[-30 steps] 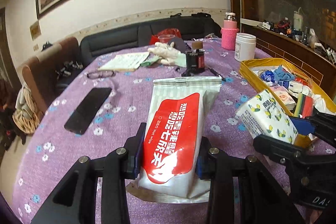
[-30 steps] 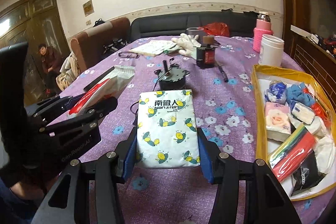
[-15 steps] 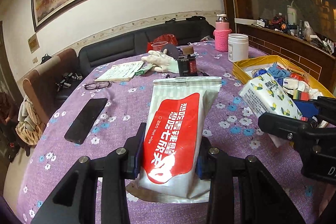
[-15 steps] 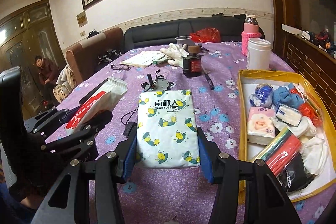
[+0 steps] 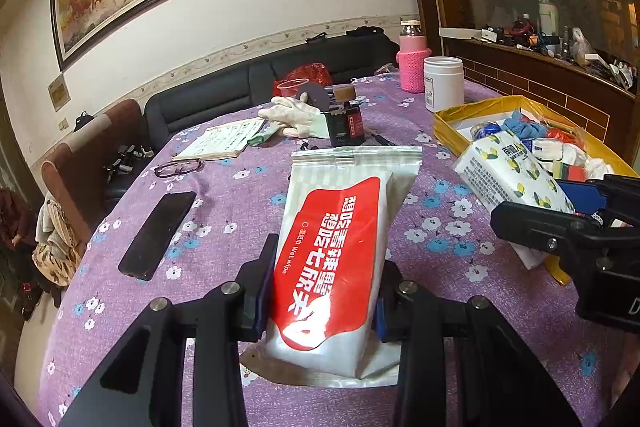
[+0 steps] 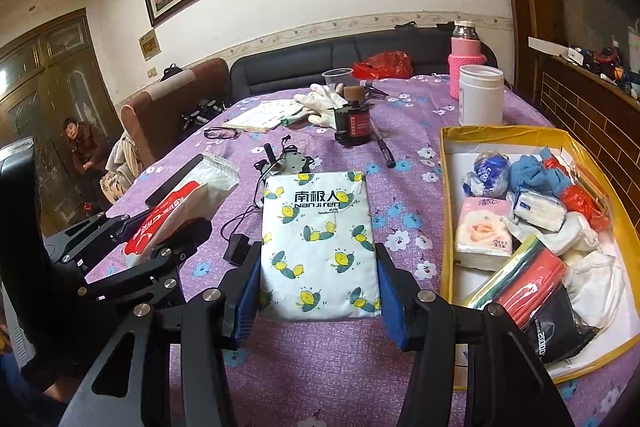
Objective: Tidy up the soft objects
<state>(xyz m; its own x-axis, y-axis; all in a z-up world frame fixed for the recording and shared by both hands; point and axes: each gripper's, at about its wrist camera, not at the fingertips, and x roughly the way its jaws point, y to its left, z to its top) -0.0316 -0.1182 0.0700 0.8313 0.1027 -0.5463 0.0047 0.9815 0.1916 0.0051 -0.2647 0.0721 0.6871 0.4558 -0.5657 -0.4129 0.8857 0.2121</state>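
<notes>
At centre frame the left claw (image 5: 324,287) clamps a red-and-white wet-wipe pack (image 5: 340,251) above the purple surface (image 5: 224,211). The right claw (image 6: 318,291) grips a lemon-print tissue pack (image 6: 318,243), the yellow box (image 6: 448,163) at right.

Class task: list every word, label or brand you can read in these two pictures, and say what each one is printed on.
"Wet wipe": wet wipes pack in the left gripper; its large white characters are not legible to me.
"南极人 NanJiren": tissue pack in the right gripper.
"2000": black packet in the yellow box.
Pink rose tissue pack, white jar: print too small.
</notes>
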